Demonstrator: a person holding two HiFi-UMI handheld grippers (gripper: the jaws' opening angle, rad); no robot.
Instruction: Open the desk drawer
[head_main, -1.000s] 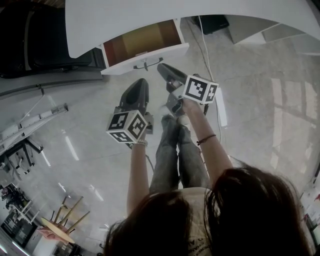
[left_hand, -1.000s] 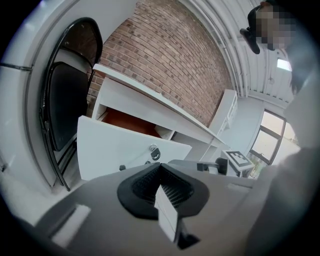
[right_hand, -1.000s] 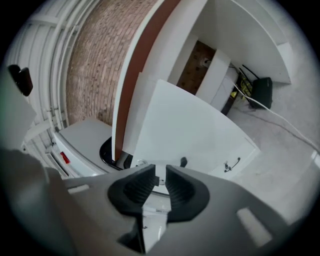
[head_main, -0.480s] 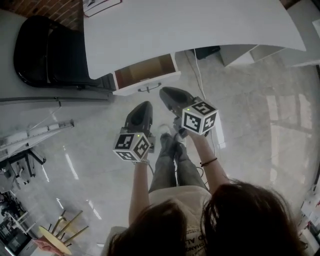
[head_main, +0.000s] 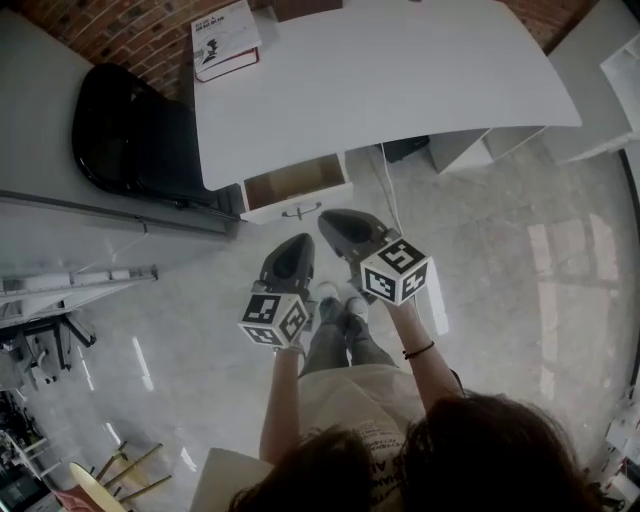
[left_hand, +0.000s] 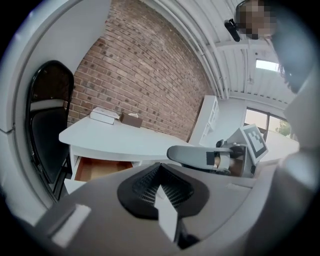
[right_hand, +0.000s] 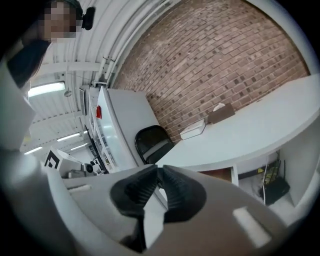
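Drawer (head_main: 295, 188) sits under the front left edge of the white table (head_main: 400, 80). It is pulled out, brown inside showing, and looks empty from the head view. Its bar handle (head_main: 301, 211) is on the white front and faces the person. The task looks done or close to it.

Left claw (head_main: 297, 243) hangs above the floor (head_main: 500, 260), near the drawer front but apart from it. Its jaws are pressed together with nothing between them, as the left gripper view shows (left_hand: 162, 187). Right claw (head_main: 335, 222) is just beside it, a bit closer to the handle but not touching. Its pads are also pressed together and empty (right_hand: 156, 192).

If more travel is wanted:
- Spread one claw and centre it on the handle bar.
- Pinch the bar and pull straight back along the slide.
- Don't lift or twist, or the drawer may bind.
- Keep the other claw clear of the front.

Counts:
- one drawer
- one handle
- one table
- two claws
- one book (head_main: 225, 40) on the table's far left corner
- one brown box (left_hand: 131, 120) next to the book
- one black chair (head_main: 130, 145) left of the table, against the brick wall (head_main: 130, 30)
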